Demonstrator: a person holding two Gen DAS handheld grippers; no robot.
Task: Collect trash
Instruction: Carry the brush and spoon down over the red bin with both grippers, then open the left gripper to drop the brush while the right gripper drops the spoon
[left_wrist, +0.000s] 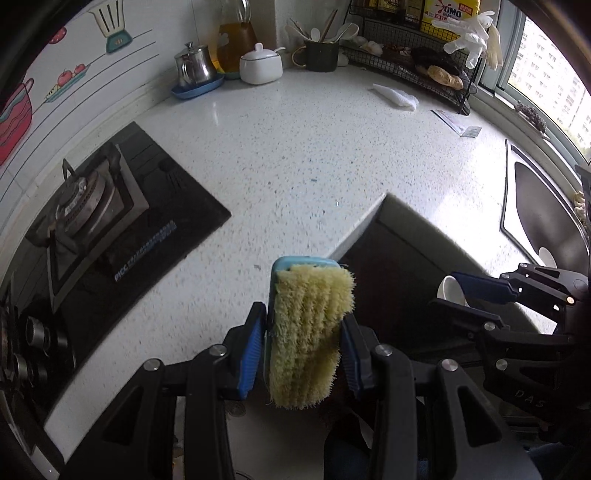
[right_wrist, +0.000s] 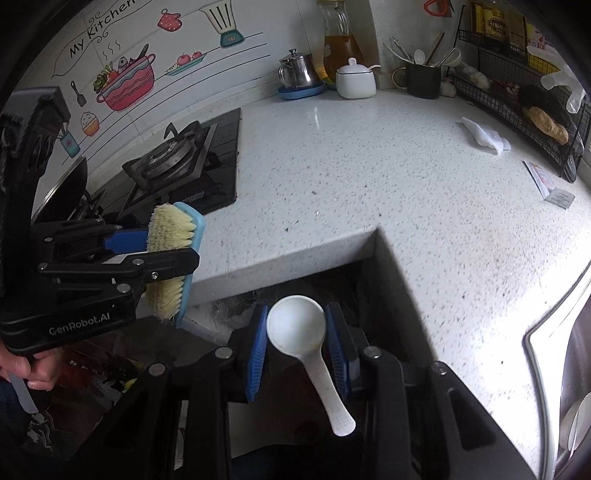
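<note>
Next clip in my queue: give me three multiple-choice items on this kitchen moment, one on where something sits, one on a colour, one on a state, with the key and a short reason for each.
1. Where does the crumpled tissue lie?
A. on the stove
B. on the countertop near the wire rack
C. in the sink

2. What colour is the back of the brush?
A. light blue
B. red
C. black

3. What is the state of the right claw?
A. open and empty
B. shut on a white spoon
C. shut on a tissue

Key: 1 B, the tissue rests on the speckled top just in front of the rack. 2 A, a light blue plastic edge shows behind the pale bristles held in the left claw. 3 B, the spoon sits pinched between the blue pads, its handle pointing back toward the camera.
</note>
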